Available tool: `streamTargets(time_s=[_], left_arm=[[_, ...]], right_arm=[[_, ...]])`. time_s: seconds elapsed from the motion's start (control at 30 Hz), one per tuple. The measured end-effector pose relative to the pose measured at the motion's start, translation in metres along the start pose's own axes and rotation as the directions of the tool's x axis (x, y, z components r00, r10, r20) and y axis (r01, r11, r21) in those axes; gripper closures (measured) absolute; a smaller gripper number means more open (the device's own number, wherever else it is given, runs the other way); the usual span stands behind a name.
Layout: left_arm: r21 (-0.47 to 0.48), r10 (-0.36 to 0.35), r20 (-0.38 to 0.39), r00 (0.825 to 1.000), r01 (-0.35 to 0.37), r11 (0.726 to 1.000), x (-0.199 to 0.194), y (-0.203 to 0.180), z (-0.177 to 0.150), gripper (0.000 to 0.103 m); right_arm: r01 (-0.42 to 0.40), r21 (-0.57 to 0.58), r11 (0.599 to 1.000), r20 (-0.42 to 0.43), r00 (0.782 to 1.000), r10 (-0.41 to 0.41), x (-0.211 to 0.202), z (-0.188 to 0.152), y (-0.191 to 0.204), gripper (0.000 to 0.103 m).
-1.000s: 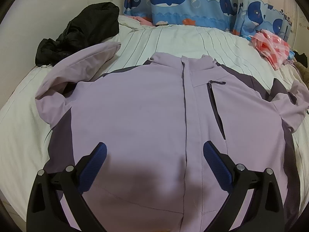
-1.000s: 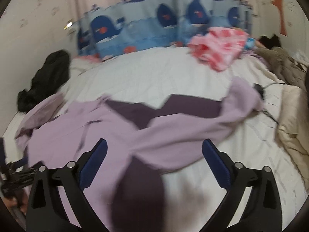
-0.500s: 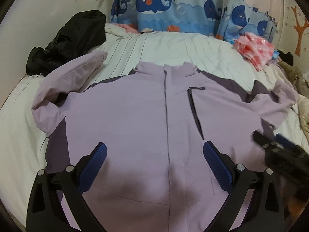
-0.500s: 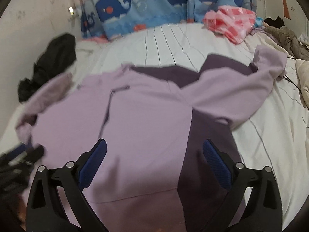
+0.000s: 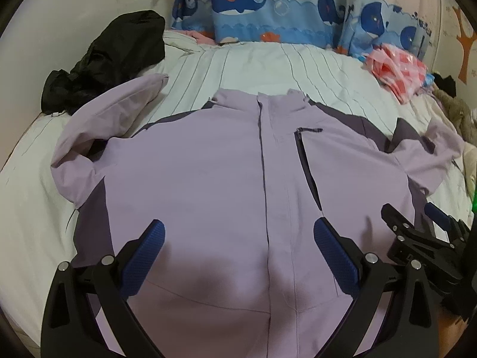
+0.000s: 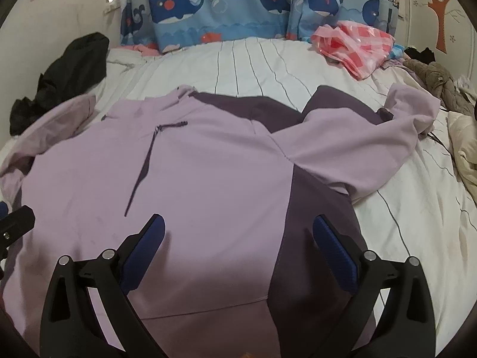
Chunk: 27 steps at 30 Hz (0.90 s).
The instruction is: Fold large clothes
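Note:
A lilac jacket [image 5: 208, 173] [image 6: 214, 173] with dark purple side panels lies front up on the bed, zipped, collar towards the far wall. Its left sleeve [image 5: 98, 119] is bunched and bent upward; its right sleeve [image 6: 357, 149] lies crumpled off to the right. My left gripper [image 5: 238, 256] hovers open over the lower front near the zip, holding nothing. My right gripper [image 6: 238, 253] hovers open over the hem where the lilac meets the dark side panel. The right gripper [image 5: 429, 238] also shows at the right edge of the left wrist view.
The bed's white striped sheet [image 5: 268, 65] [image 6: 253, 59] extends beyond the jacket. A black garment [image 5: 104, 56] [image 6: 65, 71] lies at the far left, a pink checked bag [image 5: 396, 68] [image 6: 354, 44] at the far right. Whale-print cushions [image 6: 214, 9] line the wall. Beige clothes [image 6: 441, 83] pile at right.
Both views have steadied and drawn closer over the jacket's lower front. The right gripper has swung left from the sleeve side and now shows beside the left one. Both stay open.

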<state>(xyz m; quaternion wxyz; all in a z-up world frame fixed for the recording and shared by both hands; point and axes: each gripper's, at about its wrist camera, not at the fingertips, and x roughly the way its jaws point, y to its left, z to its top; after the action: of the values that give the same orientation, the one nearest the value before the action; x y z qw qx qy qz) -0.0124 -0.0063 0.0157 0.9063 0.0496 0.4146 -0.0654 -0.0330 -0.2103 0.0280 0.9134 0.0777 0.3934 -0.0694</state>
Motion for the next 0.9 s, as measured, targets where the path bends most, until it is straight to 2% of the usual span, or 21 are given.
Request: streamTargets(time_s=[0.13, 0.4, 0.9], left_arm=[[0.009, -0.011, -0.006, 1.000, 0.011, 1.000, 0.000, -0.002, 0.001, 0.007], [-0.004, -0.020, -0.034, 0.999, 0.020, 1.000, 0.008, -0.003, 0.001, 0.007], [0.036, 0.022, -0.043, 0.999, -0.021, 0.999, 0.016, -0.012, -0.004, 0.007]], right_arm=[[0.004, 0.005, 1.000, -0.014, 1.000, -0.004, 0.003, 0.000, -0.002, 0.007], [0.008, -0.023, 1.000, 0.013, 1.000, -0.008, -0.005, 0.001, 0.003, 0.007], [0.008, -0.034, 0.999, 0.012, 1.000, -0.007, -0.009, 0.007, 0.012, 0.007]])
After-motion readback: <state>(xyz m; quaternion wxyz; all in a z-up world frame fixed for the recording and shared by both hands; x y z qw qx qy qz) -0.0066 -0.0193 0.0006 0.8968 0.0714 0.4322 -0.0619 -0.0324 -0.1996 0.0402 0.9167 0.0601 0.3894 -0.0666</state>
